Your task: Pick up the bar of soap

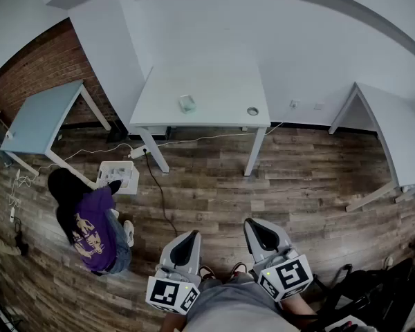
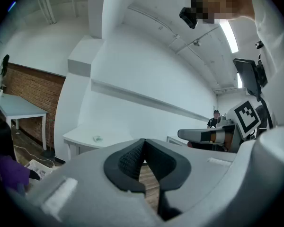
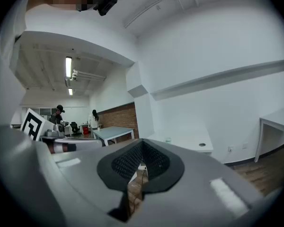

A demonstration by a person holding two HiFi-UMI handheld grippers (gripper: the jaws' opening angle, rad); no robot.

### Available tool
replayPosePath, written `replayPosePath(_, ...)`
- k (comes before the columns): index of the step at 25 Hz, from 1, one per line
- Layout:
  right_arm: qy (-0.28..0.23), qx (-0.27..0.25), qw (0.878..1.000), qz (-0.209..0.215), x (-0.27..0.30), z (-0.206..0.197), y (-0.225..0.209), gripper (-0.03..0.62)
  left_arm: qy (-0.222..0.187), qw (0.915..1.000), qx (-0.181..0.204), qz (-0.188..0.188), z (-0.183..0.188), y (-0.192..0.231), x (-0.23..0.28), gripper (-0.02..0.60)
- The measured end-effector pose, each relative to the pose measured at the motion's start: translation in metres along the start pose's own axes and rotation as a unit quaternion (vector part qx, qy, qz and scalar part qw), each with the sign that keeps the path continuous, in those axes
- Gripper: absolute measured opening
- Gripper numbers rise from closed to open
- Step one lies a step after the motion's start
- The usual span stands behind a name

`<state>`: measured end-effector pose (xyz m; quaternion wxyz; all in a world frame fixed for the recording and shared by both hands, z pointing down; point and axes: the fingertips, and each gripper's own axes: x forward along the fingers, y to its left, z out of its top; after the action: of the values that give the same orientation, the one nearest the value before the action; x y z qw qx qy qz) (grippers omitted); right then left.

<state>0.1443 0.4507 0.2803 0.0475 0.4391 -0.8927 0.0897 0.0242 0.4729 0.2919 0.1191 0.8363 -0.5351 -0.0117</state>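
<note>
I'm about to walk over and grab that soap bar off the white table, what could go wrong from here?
1. A black cable and a white cable cross the wooden floor before the white table: you might trip.
2. A person in a purple top crouches left of your path.
3. Left gripper and right gripper are both shut; unopened, they could knock the small pale bar of soap away.

White table, brown plank floor, purple shirt, red brick wall

Three tables, two claws
</note>
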Motion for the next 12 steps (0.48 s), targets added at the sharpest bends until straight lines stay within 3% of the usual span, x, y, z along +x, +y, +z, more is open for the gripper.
replayPosePath(12,0.004,0.009,1.000,0.009,-0.025,-0.009,-0.019,0.001,0.011,0.9999,0.004,-0.012,-0.011,-0.040,0.011,0.002)
